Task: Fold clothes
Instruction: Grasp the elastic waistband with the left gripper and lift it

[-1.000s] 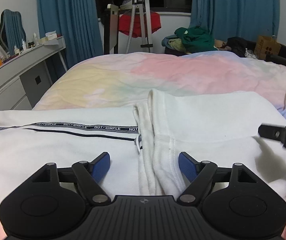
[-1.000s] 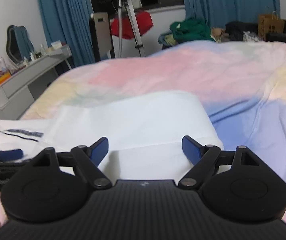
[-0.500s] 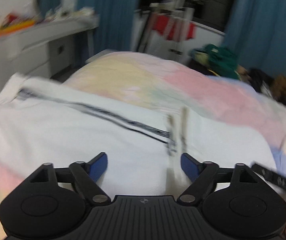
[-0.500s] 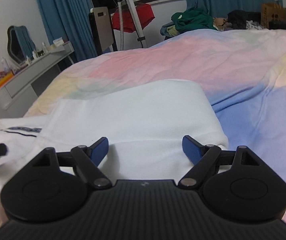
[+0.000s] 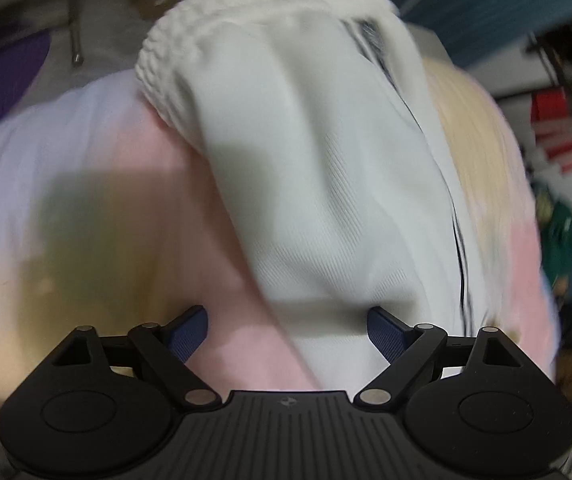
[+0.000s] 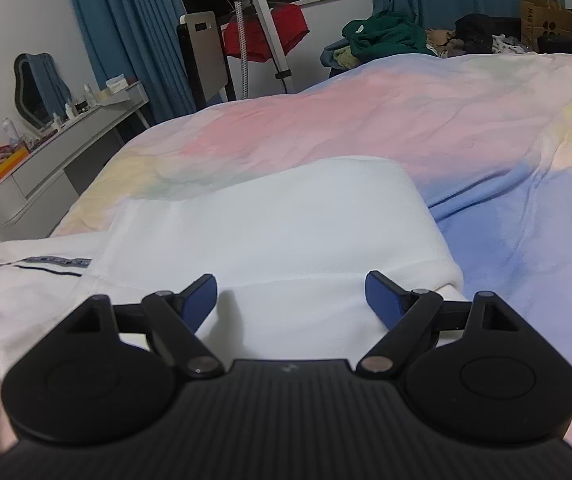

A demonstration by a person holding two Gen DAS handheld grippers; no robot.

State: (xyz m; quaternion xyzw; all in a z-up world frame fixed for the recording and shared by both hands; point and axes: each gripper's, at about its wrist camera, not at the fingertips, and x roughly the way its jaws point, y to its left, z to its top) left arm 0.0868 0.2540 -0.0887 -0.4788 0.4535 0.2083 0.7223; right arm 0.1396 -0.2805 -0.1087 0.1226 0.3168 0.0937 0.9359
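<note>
L gripper (image 5: 286, 330) swung twd pants (image 5: 318, 184) waistband end | pants part-folded on bed (image 6: 486, 128), ahead of R gripper (image 6: 291, 294) | both fingers open, empty

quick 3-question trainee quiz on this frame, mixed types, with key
1. True or false: the right gripper is shut on the white garment.
2. Multiple choice: the ribbed waistband in the left wrist view is A) between the blue fingertips, B) at the garment's far end, C) hidden.
3. Fill in: the black trim stripe lies on the garment's ____ part in the right wrist view.

Key: 1 false, both grippers stand open. 2 B. 3 left.
</note>
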